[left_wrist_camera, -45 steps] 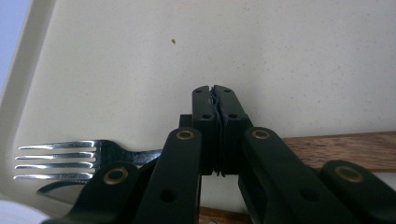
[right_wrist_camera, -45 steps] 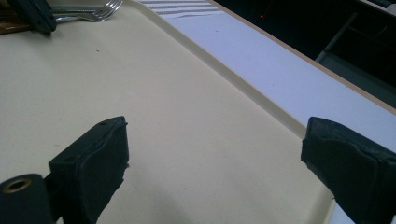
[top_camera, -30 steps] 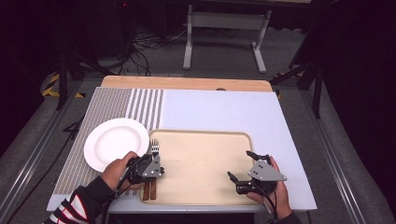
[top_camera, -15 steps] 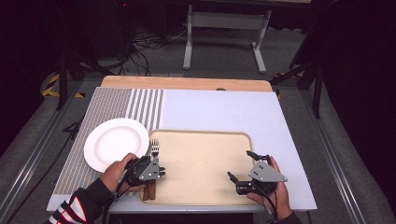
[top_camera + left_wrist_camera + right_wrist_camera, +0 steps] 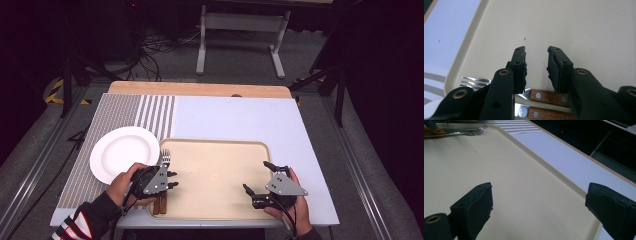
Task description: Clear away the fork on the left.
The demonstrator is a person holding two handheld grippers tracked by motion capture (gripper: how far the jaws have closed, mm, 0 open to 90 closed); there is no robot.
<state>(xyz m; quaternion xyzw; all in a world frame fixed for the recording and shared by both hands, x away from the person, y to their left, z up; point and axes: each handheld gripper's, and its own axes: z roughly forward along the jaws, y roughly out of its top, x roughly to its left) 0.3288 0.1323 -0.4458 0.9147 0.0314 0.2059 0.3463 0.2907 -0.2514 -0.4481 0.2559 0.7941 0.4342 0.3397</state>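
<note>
Cutlery point(image 5: 544, 96) lay untouched at the tray's point(image 5: 215, 149) left edge; nothing was lifted yet. I held my left claw point(image 5: 172, 179) just above the wooden handles, slightly parted, grasping nothing. My right claw point(image 5: 255, 187) waited wide, released.

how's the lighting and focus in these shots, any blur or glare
High view: tray evenly lit and sharp, dark surroundings. Left gripper view: close jaws soft, wooden handles clear, slight shine on the fork. Right gripper view: near jaws blurred, tray surface soft, no strong glare.
</note>
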